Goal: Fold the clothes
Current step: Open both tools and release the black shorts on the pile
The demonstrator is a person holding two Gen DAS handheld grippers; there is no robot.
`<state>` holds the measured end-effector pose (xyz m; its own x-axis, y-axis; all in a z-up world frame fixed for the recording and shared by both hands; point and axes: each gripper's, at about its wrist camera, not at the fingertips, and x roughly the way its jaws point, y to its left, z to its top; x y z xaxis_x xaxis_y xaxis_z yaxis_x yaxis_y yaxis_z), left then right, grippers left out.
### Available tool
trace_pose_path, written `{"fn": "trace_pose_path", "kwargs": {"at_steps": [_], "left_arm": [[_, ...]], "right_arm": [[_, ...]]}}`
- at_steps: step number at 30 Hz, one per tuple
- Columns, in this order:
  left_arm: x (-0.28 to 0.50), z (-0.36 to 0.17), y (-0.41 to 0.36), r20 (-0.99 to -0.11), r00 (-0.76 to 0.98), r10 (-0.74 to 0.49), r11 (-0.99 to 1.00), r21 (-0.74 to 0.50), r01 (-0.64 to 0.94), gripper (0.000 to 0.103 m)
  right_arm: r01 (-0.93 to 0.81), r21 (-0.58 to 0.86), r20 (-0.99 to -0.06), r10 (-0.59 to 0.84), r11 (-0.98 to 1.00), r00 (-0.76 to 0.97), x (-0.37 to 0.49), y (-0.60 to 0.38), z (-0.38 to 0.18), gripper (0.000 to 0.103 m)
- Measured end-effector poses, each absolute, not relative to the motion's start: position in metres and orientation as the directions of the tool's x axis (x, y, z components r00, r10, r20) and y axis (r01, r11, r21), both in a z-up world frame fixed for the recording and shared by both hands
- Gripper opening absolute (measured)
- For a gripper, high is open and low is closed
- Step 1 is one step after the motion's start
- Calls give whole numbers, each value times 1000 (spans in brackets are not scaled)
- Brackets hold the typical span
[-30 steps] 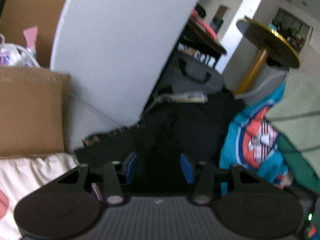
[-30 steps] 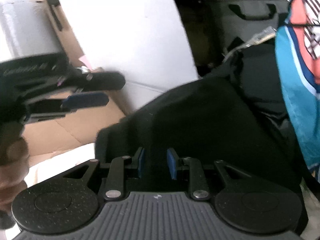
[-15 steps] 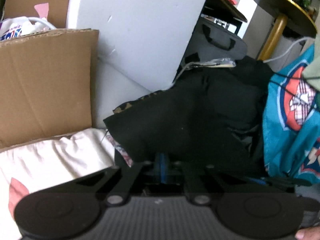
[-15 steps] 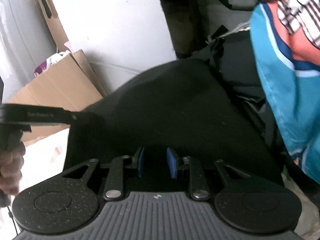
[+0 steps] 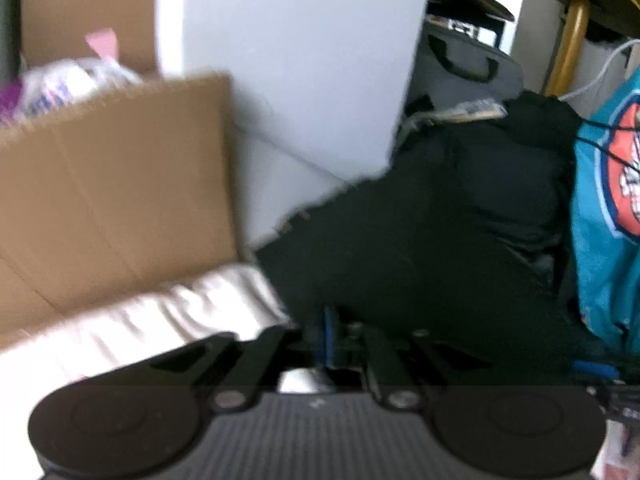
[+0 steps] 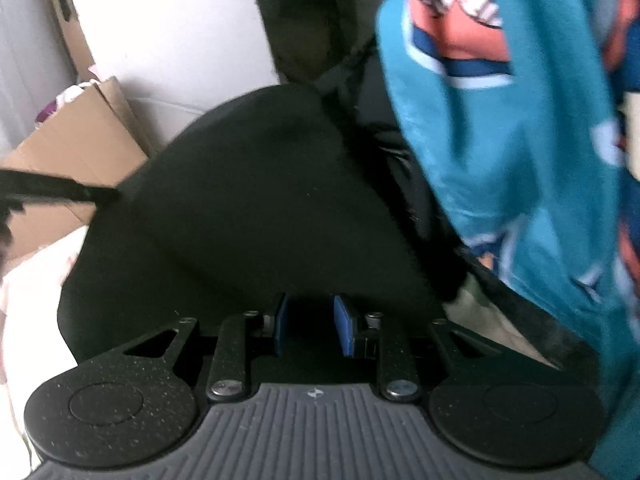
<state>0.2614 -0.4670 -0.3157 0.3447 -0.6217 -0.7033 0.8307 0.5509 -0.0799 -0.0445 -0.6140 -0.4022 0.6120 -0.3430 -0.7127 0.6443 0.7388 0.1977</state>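
Right wrist view: the right claw (image 6: 310, 326) has its blue pads clamped on a fold of the black garment (image 6: 248, 200), which domes up ahead of it. A teal printed garment (image 6: 520, 140) hangs just beside. Left wrist view, blurred: the left claw (image 5: 344, 336) sits at the same black cloth's near edge; its jaws have just been opening, and whether they grip cannot be told. Holding two points likely keeps the cloth taut for folding over the pale bedding (image 5: 140, 320).
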Motion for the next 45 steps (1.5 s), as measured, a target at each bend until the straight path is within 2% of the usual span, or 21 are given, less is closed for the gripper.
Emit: {"fn": "trace_pose_path", "kwargs": {"at_steps": [2, 4, 5, 7, 10, 12, 13, 16, 22, 30, 36, 37, 38, 39, 40, 41, 42, 45], "left_arm": [[266, -305, -463, -683, 348, -642, 550, -95, 830, 43], [266, -296, -462, -670, 334, -663, 529, -103, 842, 48], [264, -292, -463, -664, 331, -671, 518, -100, 850, 55], [259, -288, -465, -650, 329, -685, 496, -86, 864, 56], [253, -290, -473, -645, 293, -706, 463, -108, 880, 49], [250, -299, -480, -667, 268, -695, 453, -117, 884, 23], [249, -305, -484, -682, 261, -683, 452, -114, 885, 19], [250, -326, -493, -715, 253, -652, 465, -113, 878, 18], [264, -347, -505, -733, 260, -628, 513, -138, 847, 22], [255, -333, -493, -742, 280, -610, 494, -79, 866, 22], [247, -315, -473, -754, 269, -599, 459, -49, 887, 23], [245, -314, -470, -759, 267, -594, 458, -47, 888, 25], [243, -313, -467, -764, 266, -588, 458, -43, 888, 32], [241, -312, -463, -768, 267, -583, 460, -41, 887, 42], [238, -311, -459, -769, 268, -581, 464, -43, 885, 47], [236, -310, -456, -770, 266, -580, 468, -47, 883, 59], [234, -310, -452, -773, 260, -579, 473, -58, 879, 68], [230, -307, -441, -784, 236, -574, 489, -96, 867, 82]], "right_arm": [[660, 185, -727, -351, 728, 590, -51, -614, -400, 31], [669, 185, -730, -356, 720, 584, -56, -614, -397, 32], [671, 188, -728, -358, 717, 585, -59, -614, -394, 32], [670, 190, -720, -363, 717, 592, -62, -613, -390, 32], [671, 213, -710, -360, 710, 606, -60, -612, -383, 32], [673, 231, -703, -358, 702, 614, -57, -612, -379, 32], [671, 233, -700, -358, 704, 618, -55, -611, -378, 32], [665, 215, -702, -360, 715, 615, -48, -608, -382, 32], [684, 186, -751, -347, 705, 562, -53, -601, -407, 32], [699, 178, -786, -328, 693, 525, -72, -592, -417, 32], [689, 182, -773, -331, 702, 542, -73, -585, -405, 32], [690, 184, -771, -333, 700, 543, -71, -584, -402, 32], [692, 185, -769, -336, 698, 544, -69, -584, -399, 34], [693, 187, -766, -338, 696, 546, -67, -583, -396, 42], [695, 188, -764, -341, 694, 547, -65, -582, -392, 47], [697, 190, -762, -343, 692, 549, -63, -581, -389, 57], [696, 194, -762, -341, 691, 551, -61, -580, -386, 62], [693, 207, -766, -326, 691, 554, -53, -578, -378, 71]]}}
